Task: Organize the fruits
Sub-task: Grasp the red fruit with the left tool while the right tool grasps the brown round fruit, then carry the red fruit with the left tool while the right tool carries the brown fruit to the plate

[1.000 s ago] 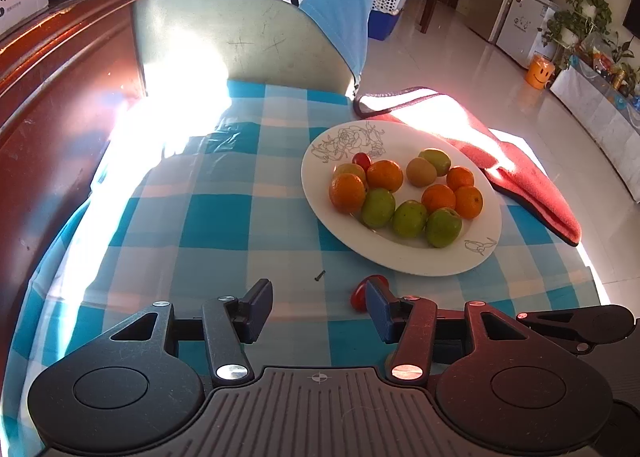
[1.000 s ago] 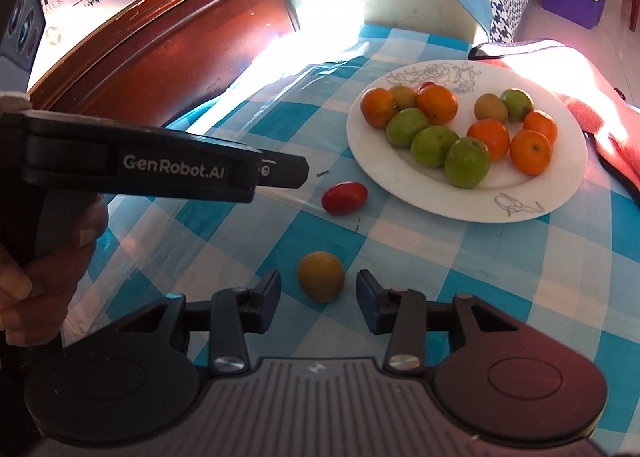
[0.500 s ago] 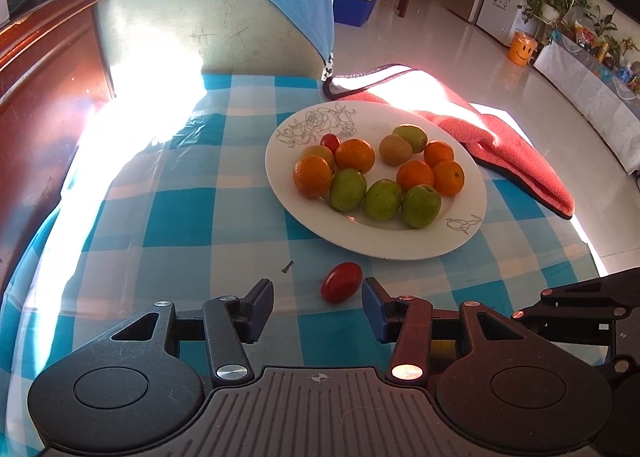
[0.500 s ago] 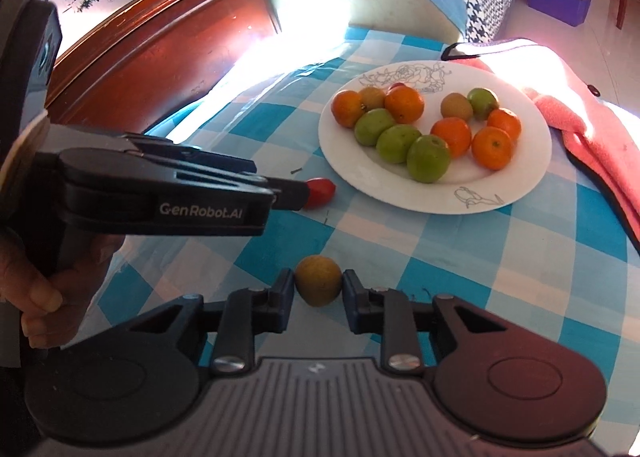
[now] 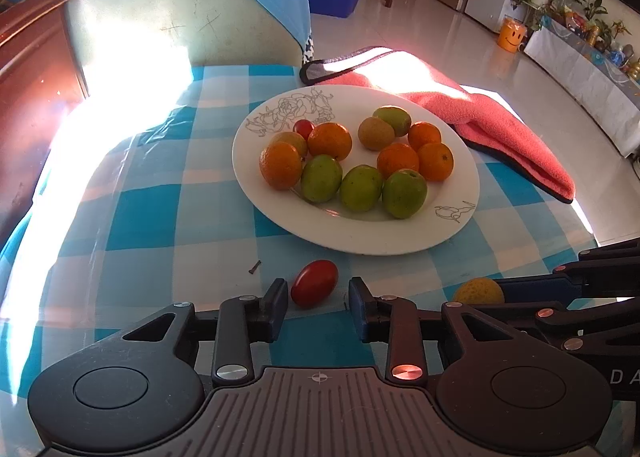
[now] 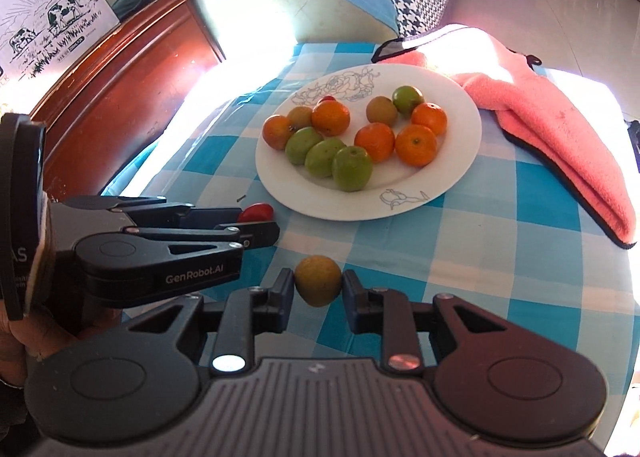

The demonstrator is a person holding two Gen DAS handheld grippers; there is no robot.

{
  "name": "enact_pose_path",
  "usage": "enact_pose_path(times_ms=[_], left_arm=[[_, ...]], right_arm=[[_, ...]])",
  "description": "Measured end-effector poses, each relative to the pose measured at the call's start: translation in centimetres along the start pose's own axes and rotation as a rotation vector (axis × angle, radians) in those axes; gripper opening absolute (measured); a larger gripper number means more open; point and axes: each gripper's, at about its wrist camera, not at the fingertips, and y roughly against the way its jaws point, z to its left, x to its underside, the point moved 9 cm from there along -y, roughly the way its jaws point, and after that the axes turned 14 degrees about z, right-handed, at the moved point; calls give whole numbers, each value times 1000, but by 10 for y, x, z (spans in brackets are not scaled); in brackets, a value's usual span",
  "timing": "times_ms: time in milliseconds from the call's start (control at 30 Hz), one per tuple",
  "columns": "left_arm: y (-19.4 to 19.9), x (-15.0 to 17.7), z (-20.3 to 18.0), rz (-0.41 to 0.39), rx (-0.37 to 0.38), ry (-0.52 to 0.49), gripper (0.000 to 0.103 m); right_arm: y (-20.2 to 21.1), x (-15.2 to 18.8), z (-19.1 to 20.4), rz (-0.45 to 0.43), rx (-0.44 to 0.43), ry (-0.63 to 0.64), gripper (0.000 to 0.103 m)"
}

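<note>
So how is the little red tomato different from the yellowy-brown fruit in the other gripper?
The red tomato is glossy, red and oval; the yellow-brown fruit is dull and round. The tomato lies on the checked cloth between the left gripper pads, with gaps showing as its jaws have just been closing; the fruit is pinched tight by the right gripper. Both are small and still off the white plate.

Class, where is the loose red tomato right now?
Left wrist view: the red tomato lies on the checked cloth, just below the plate, between the open fingers.
</note>
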Motion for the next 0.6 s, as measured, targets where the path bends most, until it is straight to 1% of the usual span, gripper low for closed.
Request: enact_pose_path(times_ms=[200, 267, 600], left_arm=[[-2, -3, 0, -9, -7, 2, 30], [-1, -3, 0, -12, -16, 2, 23], [5, -6, 0, -22, 3, 24, 22]], right_arm=[[1, -5, -1, -9, -2, -13, 27], [1, -5, -2, -10, -2, -19, 27], [8, -10, -7, -28, -16, -49, 27]])
